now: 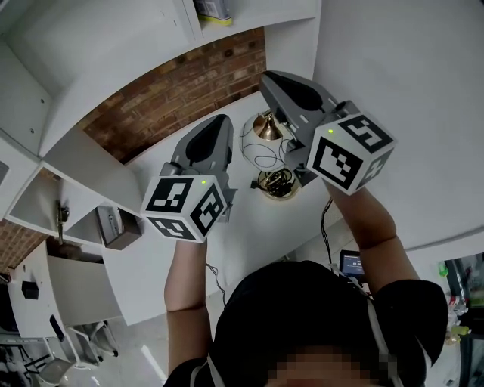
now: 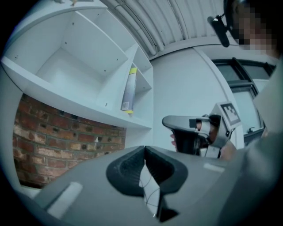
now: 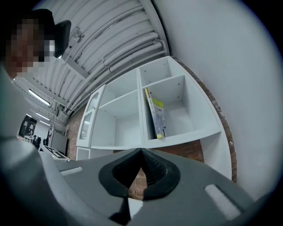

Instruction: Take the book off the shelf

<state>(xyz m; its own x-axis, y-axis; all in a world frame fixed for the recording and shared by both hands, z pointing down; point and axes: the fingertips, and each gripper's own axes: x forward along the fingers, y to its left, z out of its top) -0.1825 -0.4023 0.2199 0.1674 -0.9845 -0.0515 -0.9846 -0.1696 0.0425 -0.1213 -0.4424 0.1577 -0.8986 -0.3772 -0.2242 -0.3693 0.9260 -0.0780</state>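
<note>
The book point(image 3: 155, 114), thin with a yellow and grey cover, leans upright against the left wall of a white shelf cubby point(image 3: 190, 132). The left gripper view shows the same book point(image 2: 129, 90) up and ahead, and its lower end point(image 1: 214, 9) shows at the top edge of the head view. My left gripper point(image 1: 219, 122) and right gripper point(image 1: 270, 80) are both raised side by side below the shelf, well short of the book. Each has its jaws shut with nothing held. The right gripper point(image 2: 177, 121) shows to the right in the left gripper view.
A brick wall strip point(image 1: 181, 91) runs under the white shelf unit point(image 1: 113, 45). A white globe lamp point(image 1: 261, 140) on a brass base point(image 1: 278, 184) stands on the white surface point(image 1: 249, 234) between and below the grippers. A plain white wall point(image 1: 408, 91) lies to the right.
</note>
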